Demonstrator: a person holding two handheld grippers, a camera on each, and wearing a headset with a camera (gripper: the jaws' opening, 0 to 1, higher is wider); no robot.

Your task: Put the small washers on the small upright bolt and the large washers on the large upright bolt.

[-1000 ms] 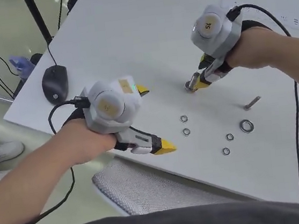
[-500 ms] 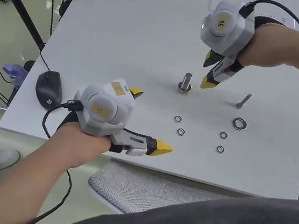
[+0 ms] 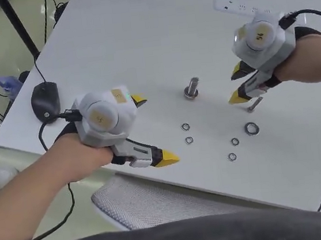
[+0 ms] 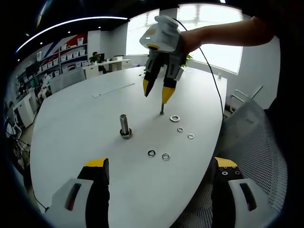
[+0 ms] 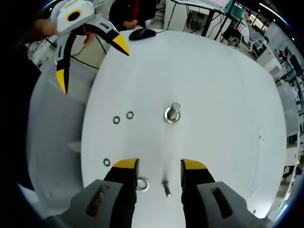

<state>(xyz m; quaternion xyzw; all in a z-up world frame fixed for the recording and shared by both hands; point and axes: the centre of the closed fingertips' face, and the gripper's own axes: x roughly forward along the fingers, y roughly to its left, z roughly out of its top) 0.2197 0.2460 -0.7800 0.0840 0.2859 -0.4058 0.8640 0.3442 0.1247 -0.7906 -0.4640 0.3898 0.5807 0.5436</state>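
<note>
White tabletop in an open-plan office.

Head view: a large upright silver bolt is seen standing on its head near the middle. A small silver bolt lies flat, partly covered by the right gripper, whose yellow-tipped jaws are parted and empty. A large silver ring washer lies near the small bolt. One pair of small silver washers lies before the large bolt, and a second pair lies beside the large washer. The left gripper is held wide open and empty over the near edge.

Left gripper view: its jaws are spread wide around nothing. The right gripper is seen over the small bolt.

Right gripper view: the small bolt is framed between moderately open jaws. The large washer lies beside it and the large bolt stands farther ahead.
</note>
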